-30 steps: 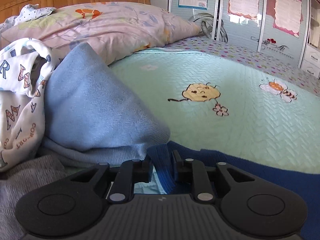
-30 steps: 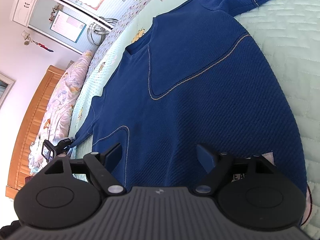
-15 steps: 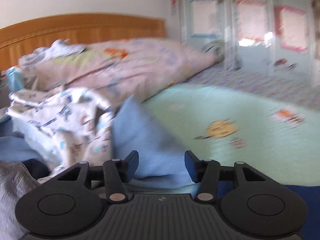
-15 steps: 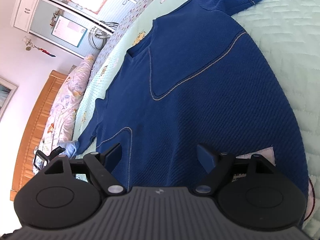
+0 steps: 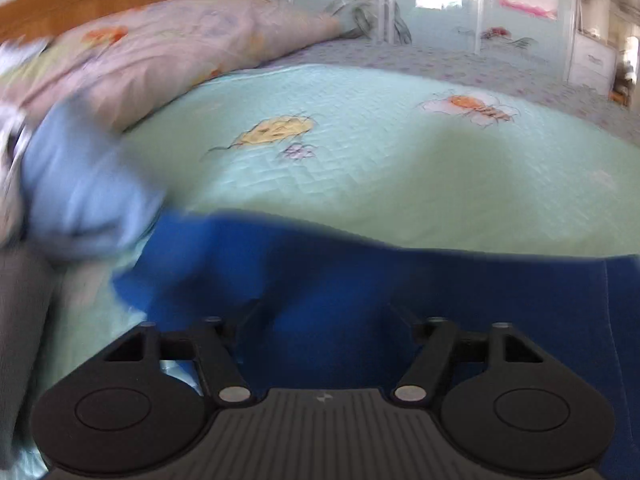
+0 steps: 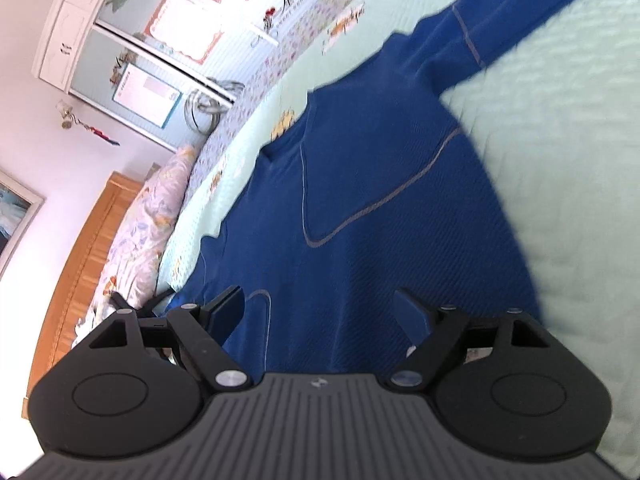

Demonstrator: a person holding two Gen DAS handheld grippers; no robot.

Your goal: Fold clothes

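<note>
A dark blue long-sleeved sweater (image 6: pixel 380 200) lies spread flat on the mint green quilt (image 6: pixel 568 160), with its sleeves stretched out to both sides. In the left wrist view its blue sleeve (image 5: pixel 360 280) runs across the lower part of the picture. My left gripper (image 5: pixel 326 312) hovers over that sleeve. Its jaws are opening wide and the pads press on nothing. My right gripper (image 6: pixel 320 308) stands open above the sweater's lower body, with only flat fabric under the gap. The left wrist view is blurred by motion.
A light blue garment (image 5: pixel 80 184) and a grey one (image 5: pixel 20 300) are piled at the left beside the sleeve. A flowered pillow (image 5: pixel 160 52) lies against the wooden headboard (image 5: pixel 100 0). Wardrobe doors (image 6: pixel 160 60) stand beyond the bed's far side.
My left gripper let go of the blue cuff, spread its jaws and swung right over the sleeve. The right gripper shifted a little over the sweater and stayed open.
</note>
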